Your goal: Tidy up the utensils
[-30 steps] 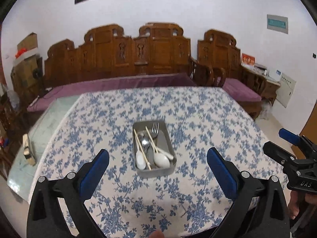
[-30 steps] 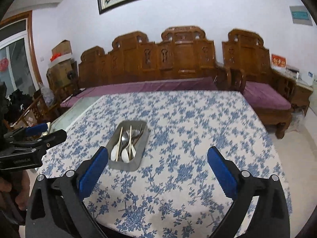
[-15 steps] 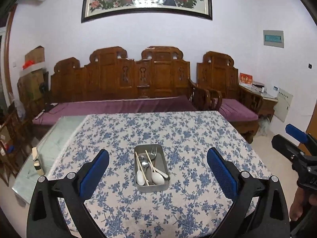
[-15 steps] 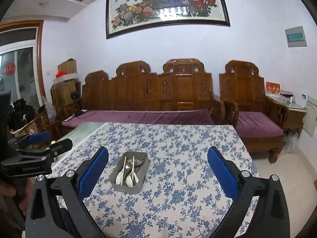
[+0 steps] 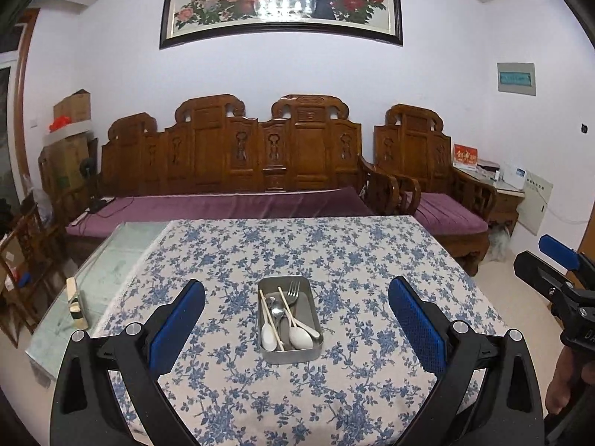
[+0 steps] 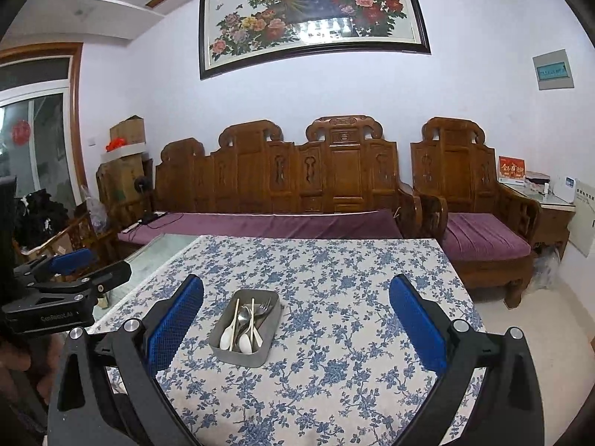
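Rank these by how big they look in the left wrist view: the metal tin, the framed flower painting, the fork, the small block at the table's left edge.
1. framed flower painting
2. metal tin
3. small block and fork: too alike to rank.

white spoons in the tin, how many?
2. Both lie bowl-end toward the camera in the metal tin: left white spoon, right white spoon. More could sit hidden beneath the other utensils.
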Action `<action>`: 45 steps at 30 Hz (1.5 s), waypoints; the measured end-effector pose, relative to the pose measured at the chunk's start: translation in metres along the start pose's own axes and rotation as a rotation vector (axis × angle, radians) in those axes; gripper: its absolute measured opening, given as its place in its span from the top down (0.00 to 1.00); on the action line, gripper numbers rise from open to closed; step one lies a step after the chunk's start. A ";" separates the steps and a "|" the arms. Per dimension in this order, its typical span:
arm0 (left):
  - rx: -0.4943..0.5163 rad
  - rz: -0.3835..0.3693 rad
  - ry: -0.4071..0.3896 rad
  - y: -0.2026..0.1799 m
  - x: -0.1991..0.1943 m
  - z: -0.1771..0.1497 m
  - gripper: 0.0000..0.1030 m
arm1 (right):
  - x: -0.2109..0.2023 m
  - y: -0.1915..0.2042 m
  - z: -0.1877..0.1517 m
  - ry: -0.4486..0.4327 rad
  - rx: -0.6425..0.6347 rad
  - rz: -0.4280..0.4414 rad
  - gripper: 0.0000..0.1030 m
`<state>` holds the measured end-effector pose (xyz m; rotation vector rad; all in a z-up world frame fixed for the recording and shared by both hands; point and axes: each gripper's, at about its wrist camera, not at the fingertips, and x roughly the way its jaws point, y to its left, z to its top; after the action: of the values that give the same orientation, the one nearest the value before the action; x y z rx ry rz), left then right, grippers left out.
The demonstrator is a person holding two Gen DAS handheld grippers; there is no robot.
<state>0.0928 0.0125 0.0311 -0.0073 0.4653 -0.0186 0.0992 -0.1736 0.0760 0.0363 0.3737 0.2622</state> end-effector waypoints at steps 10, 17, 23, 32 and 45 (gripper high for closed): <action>-0.001 0.001 -0.002 -0.002 -0.001 0.001 0.07 | 0.002 0.000 -0.003 0.008 0.004 -0.005 0.02; -0.002 -0.004 -0.005 -0.002 -0.003 0.001 0.07 | 0.003 0.000 -0.004 0.007 0.004 -0.005 0.02; -0.001 -0.009 -0.010 -0.003 -0.006 0.002 0.07 | 0.003 -0.001 -0.004 0.008 0.003 -0.004 0.02; 0.001 -0.014 -0.017 -0.005 -0.008 0.003 0.07 | 0.003 0.000 -0.003 0.006 0.004 -0.006 0.02; 0.000 -0.019 -0.013 -0.007 -0.006 0.003 0.07 | 0.002 -0.001 -0.003 0.005 0.005 -0.005 0.02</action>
<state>0.0885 0.0061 0.0367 -0.0122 0.4522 -0.0372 0.1003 -0.1735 0.0720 0.0397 0.3790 0.2561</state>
